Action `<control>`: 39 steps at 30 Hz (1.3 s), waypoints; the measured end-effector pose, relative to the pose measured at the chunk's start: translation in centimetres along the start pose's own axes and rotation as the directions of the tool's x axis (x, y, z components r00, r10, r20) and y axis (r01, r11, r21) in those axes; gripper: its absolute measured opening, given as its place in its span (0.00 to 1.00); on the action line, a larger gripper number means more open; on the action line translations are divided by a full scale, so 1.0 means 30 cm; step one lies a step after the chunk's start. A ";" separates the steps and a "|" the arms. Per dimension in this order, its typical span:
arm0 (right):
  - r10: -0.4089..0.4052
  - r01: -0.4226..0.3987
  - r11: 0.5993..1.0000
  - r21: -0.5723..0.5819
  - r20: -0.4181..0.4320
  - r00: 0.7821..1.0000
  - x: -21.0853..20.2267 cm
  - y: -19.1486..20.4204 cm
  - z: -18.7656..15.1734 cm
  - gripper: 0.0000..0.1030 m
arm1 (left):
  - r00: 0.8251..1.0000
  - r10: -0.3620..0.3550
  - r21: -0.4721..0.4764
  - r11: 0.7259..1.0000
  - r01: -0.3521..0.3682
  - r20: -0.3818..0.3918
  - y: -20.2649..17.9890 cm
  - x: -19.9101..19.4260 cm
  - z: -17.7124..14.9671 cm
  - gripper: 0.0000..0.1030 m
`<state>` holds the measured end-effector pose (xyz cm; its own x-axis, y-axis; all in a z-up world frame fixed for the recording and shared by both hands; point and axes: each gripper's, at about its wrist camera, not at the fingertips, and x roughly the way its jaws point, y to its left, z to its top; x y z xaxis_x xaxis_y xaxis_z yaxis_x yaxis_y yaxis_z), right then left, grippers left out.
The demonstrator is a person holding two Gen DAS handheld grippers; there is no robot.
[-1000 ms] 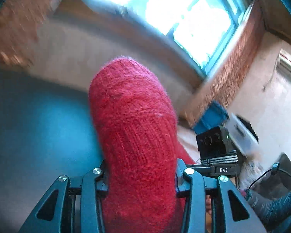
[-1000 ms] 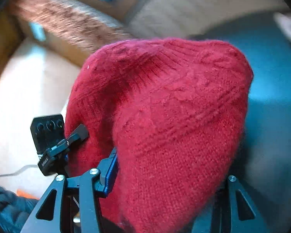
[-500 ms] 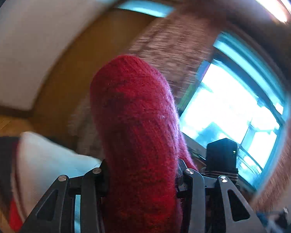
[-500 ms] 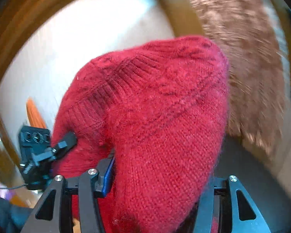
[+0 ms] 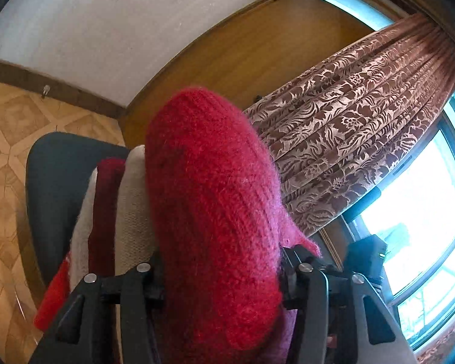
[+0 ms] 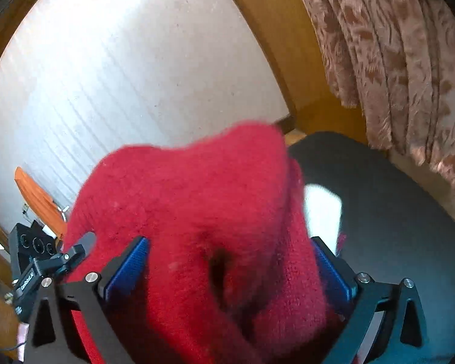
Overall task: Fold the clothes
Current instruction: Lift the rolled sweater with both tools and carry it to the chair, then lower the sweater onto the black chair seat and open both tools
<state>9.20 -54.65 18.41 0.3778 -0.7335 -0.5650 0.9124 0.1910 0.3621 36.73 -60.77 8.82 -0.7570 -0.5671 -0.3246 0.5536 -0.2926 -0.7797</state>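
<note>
Both the left gripper (image 5: 224, 276) and right gripper (image 6: 227, 270) clamp the red sweater (image 5: 212, 200) aloft above the dark table (image 6: 394, 212), where bulky knit could slip free and drop crumpled.

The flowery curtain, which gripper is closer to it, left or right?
Right. The right gripper, gripping the red sweater, has the curtain just to its right; the left gripper sits on its other side, farther away.
</note>
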 end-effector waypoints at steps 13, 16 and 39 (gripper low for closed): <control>-0.018 0.064 0.893 -0.445 0.106 0.994 -0.112 0.319 -0.087 0.99 | 0.985 0.079 0.054 0.996 -0.072 -0.150 -0.065 -0.023 0.069 0.60; -0.059 0.038 0.927 -0.373 -0.046 0.997 0.058 0.250 -0.109 1.00 | 0.992 0.081 0.024 0.997 -0.079 -0.101 -0.047 -0.101 0.133 0.59; -0.042 0.048 0.980 -0.191 0.035 0.998 0.144 0.141 -0.103 1.00 | 0.961 0.275 0.390 0.884 -0.257 0.010 -0.204 0.120 0.151 0.44</control>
<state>15.17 -54.98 15.21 0.3336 -0.7635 -0.5529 0.9427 0.2769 0.1863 32.19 -64.51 14.86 -0.5720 -0.6331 -0.5216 0.8194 -0.4131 -0.3974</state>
